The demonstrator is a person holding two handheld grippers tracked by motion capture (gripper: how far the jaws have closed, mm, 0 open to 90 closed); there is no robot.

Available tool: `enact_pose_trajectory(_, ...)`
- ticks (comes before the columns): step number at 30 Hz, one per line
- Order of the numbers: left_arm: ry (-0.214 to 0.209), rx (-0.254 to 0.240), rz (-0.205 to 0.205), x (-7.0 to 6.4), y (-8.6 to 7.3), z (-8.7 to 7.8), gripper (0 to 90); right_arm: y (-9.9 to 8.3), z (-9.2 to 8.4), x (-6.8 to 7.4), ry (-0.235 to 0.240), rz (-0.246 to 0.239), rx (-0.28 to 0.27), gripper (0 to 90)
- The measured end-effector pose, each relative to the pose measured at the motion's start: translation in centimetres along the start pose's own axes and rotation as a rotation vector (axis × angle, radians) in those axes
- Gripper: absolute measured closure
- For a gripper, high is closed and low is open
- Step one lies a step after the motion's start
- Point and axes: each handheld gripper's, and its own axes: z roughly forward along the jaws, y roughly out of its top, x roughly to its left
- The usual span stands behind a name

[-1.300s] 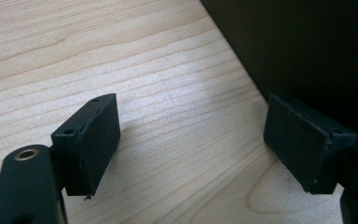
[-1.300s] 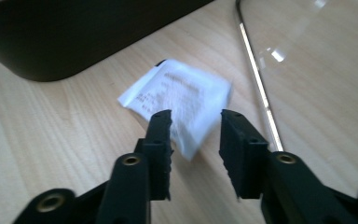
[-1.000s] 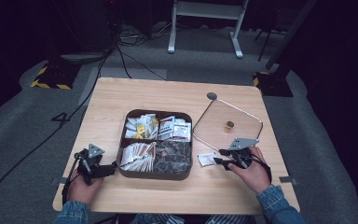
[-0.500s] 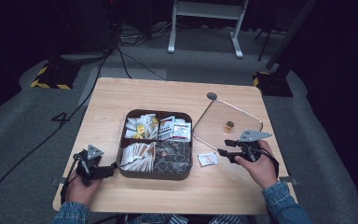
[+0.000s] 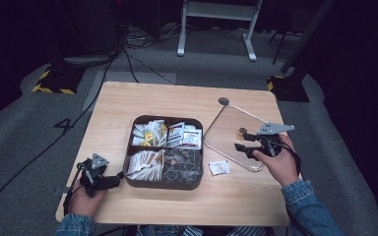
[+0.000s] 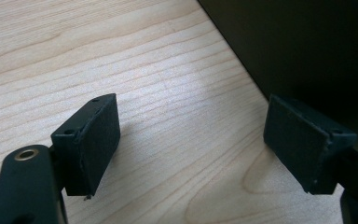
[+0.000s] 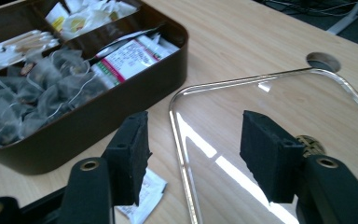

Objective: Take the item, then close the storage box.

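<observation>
A dark brown compartment tray [image 5: 165,185] holds tea bags and paper sachets at the table's middle. To its right a clear lid [image 5: 226,132] with a brass knob [image 5: 241,131] lies flat on the wood. A small white sachet [image 5: 219,167] lies on the table between tray and lid. My right gripper [image 5: 242,142] hovers over the lid's near left edge; its jaws have just been opening and nothing is between them [image 7: 193,154]. The sachet [image 7: 144,196] lies below its left jaw. My left gripper [image 5: 118,179] rests open on the table beside the tray's left wall [image 6: 307,46].
A round cable hole [image 5: 223,101] sits in the table behind the lid. The tray [image 7: 121,98] stands close to the left of the lid [image 7: 270,102]. Bare wood lies between the left gripper's jaws [image 6: 191,140]. Cables and a stand are on the floor beyond.
My right gripper has lifted and drawn back to the right, away from the sachet and over the lid, with its jaws wider. The sachet stays on the table. The left hand has not moved.
</observation>
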Motion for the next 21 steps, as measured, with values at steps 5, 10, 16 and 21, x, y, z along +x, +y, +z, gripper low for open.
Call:
enact_pose_trajectory(5,0.000,0.000,-0.001,0.0,0.0,0.0,19.0,0.2,0.1,-2.1,-0.033,0.040,-0.008,41.1)
enact_pose_trajectory(10,0.000,0.000,0.000,0.0,0.0,0.0,19.0,-0.4,1.2,-4.4,-0.077,0.073,-0.004,41.1)
enact_pose_trajectory(16,0.000,0.001,0.001,0.0,0.0,0.0,19.0,-1.0,2.4,-6.3,-0.111,0.124,0.010,40.7)
enact_pose_trajectory(21,-0.001,-0.001,0.002,0.0,-0.1,-0.1,19.0,-1.8,4.0,-8.2,-0.148,0.172,0.030,40.2)
